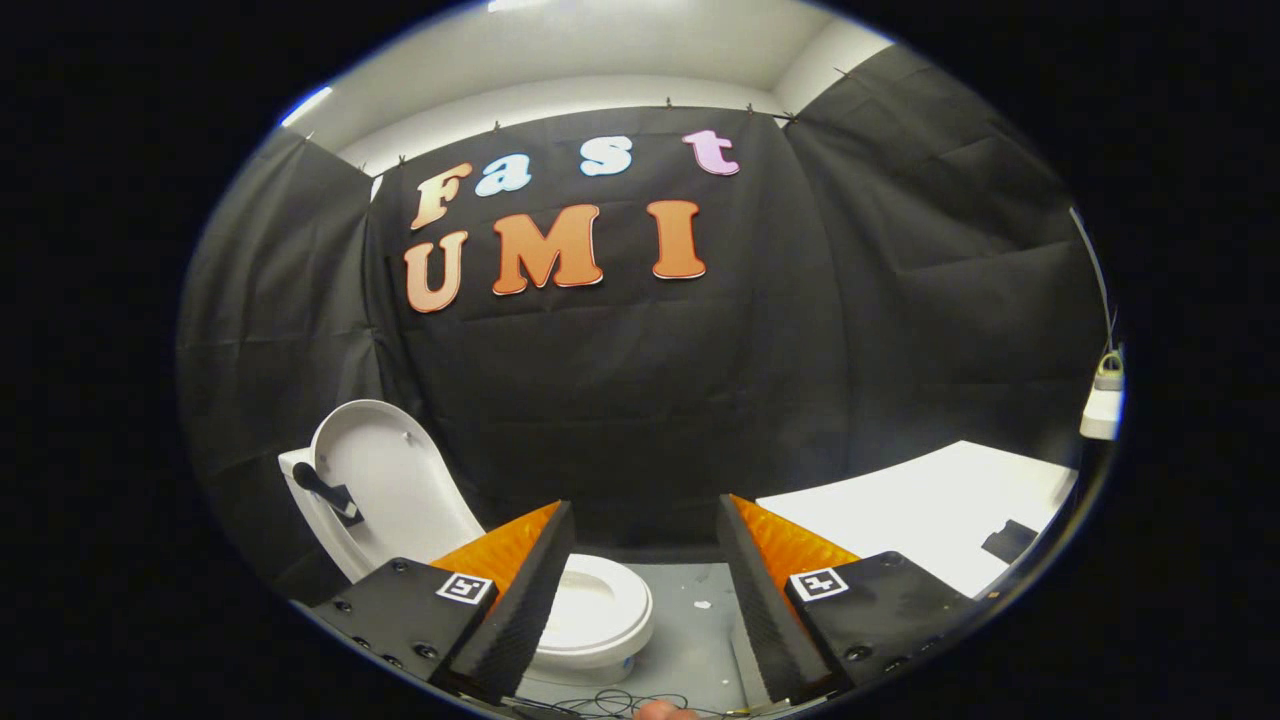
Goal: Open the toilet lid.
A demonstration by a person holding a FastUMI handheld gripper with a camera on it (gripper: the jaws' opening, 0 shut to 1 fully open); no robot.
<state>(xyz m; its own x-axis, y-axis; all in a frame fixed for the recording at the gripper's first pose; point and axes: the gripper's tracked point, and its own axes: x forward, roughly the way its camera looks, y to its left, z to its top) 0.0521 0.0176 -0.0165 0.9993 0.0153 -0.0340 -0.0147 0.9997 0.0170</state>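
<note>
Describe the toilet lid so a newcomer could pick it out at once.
Find the white toilet on the floor by the black cloth wall, partly behind the open gripper. The lid stands raised behind the bowl. It alone carries a dark handle.

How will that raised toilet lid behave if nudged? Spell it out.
The toilet lid looks like rigid, glossy plastic, so probably stiff and slippery. Standing upright behind the bowl, it would likely swing on its hinge rather than slide, perhaps dropping shut. The gripper is open, touching nothing.
</note>
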